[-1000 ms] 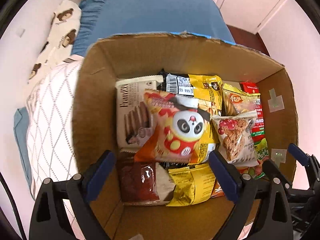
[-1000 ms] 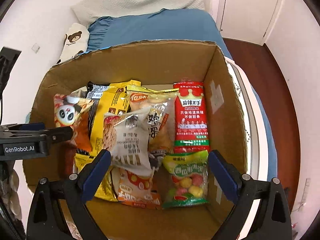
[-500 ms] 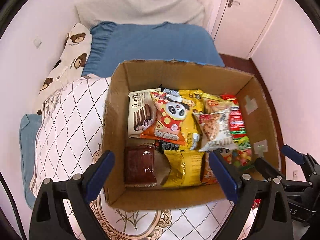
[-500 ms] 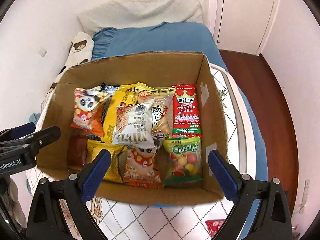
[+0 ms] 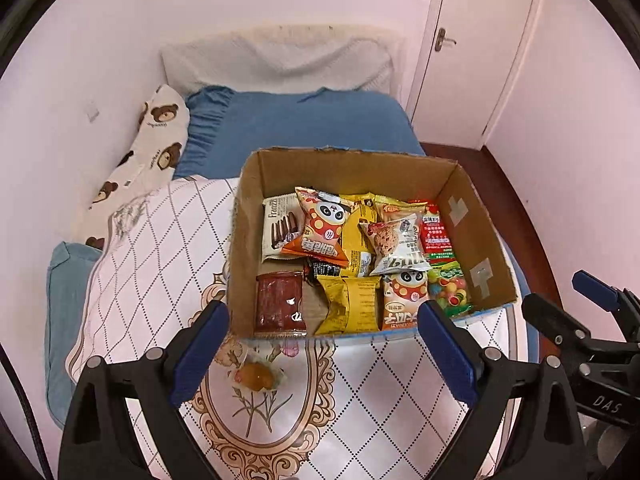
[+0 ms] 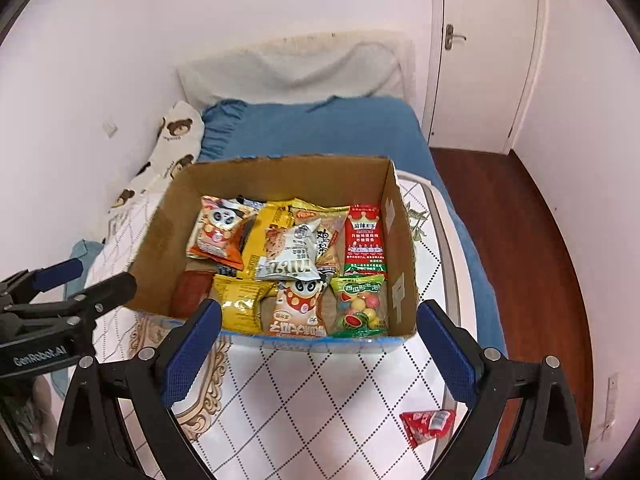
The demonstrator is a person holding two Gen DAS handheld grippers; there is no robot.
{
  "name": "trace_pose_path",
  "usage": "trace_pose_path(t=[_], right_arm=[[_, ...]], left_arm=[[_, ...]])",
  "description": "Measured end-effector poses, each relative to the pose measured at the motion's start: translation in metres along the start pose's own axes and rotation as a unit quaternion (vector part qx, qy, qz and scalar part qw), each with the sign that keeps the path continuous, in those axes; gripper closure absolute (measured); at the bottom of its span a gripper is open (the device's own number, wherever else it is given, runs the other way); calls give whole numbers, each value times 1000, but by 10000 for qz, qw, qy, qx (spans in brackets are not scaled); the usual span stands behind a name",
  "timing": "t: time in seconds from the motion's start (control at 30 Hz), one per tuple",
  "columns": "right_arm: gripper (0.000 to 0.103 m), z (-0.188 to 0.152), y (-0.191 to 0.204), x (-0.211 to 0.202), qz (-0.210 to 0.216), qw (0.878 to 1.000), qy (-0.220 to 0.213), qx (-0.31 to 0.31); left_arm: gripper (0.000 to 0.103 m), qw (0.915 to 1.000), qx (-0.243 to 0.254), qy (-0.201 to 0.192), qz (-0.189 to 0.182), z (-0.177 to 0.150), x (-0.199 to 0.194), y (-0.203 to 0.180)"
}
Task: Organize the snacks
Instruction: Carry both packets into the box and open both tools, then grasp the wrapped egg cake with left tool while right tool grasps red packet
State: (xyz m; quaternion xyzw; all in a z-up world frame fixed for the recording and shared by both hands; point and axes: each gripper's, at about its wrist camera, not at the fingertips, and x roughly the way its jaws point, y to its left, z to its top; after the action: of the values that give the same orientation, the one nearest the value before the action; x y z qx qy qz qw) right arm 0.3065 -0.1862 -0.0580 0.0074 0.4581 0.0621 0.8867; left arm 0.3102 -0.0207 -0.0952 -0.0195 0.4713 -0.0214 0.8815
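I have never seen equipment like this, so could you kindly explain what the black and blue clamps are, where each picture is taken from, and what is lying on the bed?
Those clamps are two hand-held grippers; a person carries one in each hand, and each has a camera looking forward along its fingers. One picture is from the left gripper, the other from the right gripper. Each view also catches the other gripper at its edge. Both stand open and hold nothing.

Below them is a bed with a patterned cover. On it sits an open cardboard box filled with snack packets, such as a panda packet and a bag of round sweets. Two items lie outside the box: a small wrapped yellow sweet and a red packet.
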Motion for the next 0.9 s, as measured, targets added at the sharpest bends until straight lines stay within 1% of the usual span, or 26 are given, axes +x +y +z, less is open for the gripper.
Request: trace_pose_path(t=[0.1,0.23,0.4,0.47,0.53,0.63,0.7,0.73,0.77,0.8,0.83,0.87,0.9], right_arm=[[3,-7,3,-20,-15,9998,-197,-16],[3,-14,5,-39,38,9993,-371,-9],[3,-19,5,-53,65,9986,-518,13],[3,-22,2,-55,155,9986,-504,75],[3,-26,-7,-53,421,9978,-440,261],[3,-36,-28,-42,561,9967,-226,539],[3,-48,-49,-27,512,9957,-27,773],[3,-54,-60,-17,477,9948,141,885],[3,-63,-73,-1,399,9931,446,1006],[3,-70,-81,10,395,9916,632,1059],[3,-79,-93,28,379,9887,921,1121],[3,-86,-101,38,279,9865,1075,1202],[3,-96,-112,49,169,9846,1157,1299]], left_arm=[[7,9997,28,-229,47,-10,-19,-3],[7,9990,62,-441,76,-22,-39,-8],[7,9984,49,-555,85,-28,-52,-9],[7,9984,-7,-559,97,-30,-52,-8],[7,9986,-84,-515,119,-32,-49,-7],[7,9991,-227,-304,173,-41,-33,-4],[6,9993,-282,-81,247,-52,-17,-3],[6,9992,-291,18,277,-58,-9,-3],[6,9989,-304,156,321,-66,1,-3],[6,9987,-305,249,339,-72,8,-3],[6,9979,-331,422,363,-80,19,-3],[6,9969,-375,580,376,-89,30,-2],[6,9964,-384,657,381,-95,36,-2]])
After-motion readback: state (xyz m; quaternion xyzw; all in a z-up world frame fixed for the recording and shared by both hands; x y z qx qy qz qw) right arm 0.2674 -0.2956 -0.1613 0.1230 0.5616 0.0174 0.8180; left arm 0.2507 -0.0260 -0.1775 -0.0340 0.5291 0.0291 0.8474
